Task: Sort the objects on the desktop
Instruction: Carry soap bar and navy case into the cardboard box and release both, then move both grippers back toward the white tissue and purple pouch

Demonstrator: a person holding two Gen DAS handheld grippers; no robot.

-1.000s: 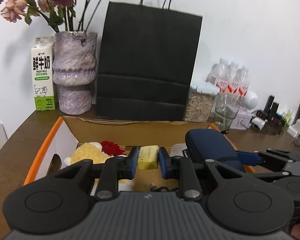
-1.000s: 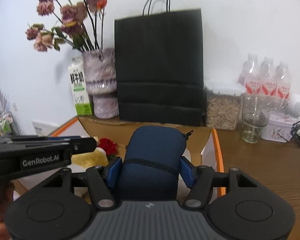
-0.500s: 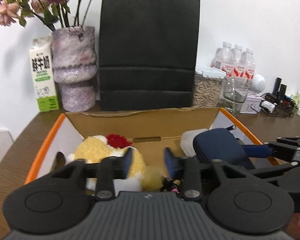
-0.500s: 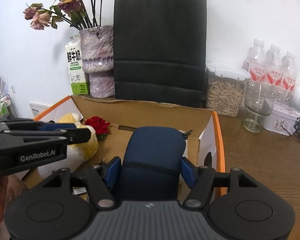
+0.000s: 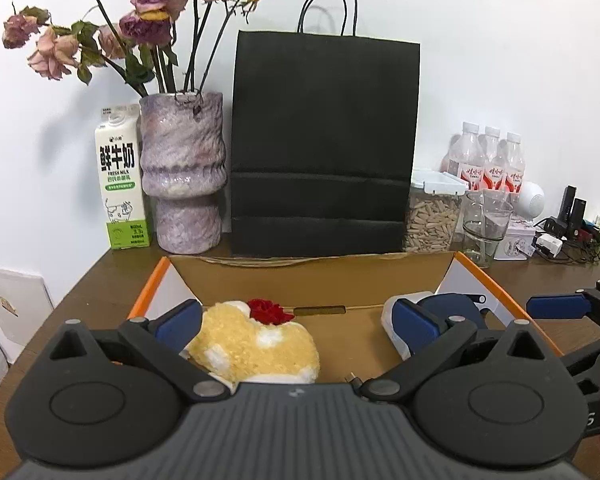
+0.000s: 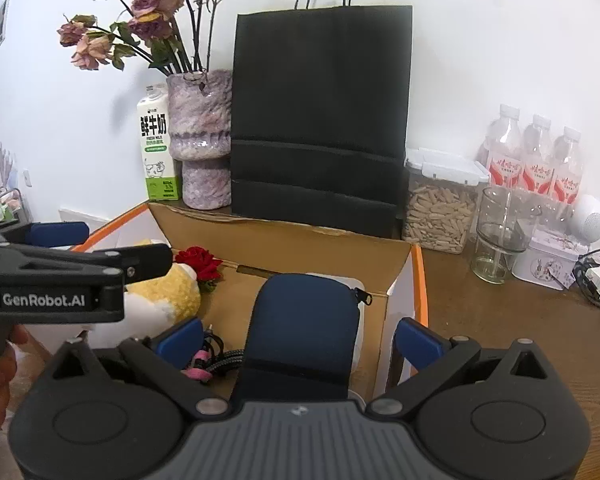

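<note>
An open cardboard box [image 5: 384, 258] with orange flaps holds a yellow plush toy [image 5: 256, 344] with a red rose [image 5: 266, 311] on it. My left gripper [image 5: 296, 320] hangs over the box, jaws opening wide, nothing pressed between them. The navy zip pouch [image 6: 306, 320] lies in the box's right end on a white item, standing free between the pads of my right gripper [image 6: 300, 340], whose jaws are opening. The pouch [image 5: 456, 305] also shows past the left gripper's right finger. A braided cable with a pink piece [image 6: 204, 362] lies beside the pouch.
Behind the box stand a black paper bag [image 5: 324, 144], a purple vase [image 5: 182, 172] of dried roses and a milk carton [image 5: 120, 180]. A seed jar [image 6: 438, 204], a glass [image 6: 500, 240], water bottles [image 6: 536, 160], a tin and chargers crowd the right.
The left gripper opened and let go of a small yellow block, which dropped out of sight into the box. The right gripper opened off the navy pouch, which stays in the box.
</note>
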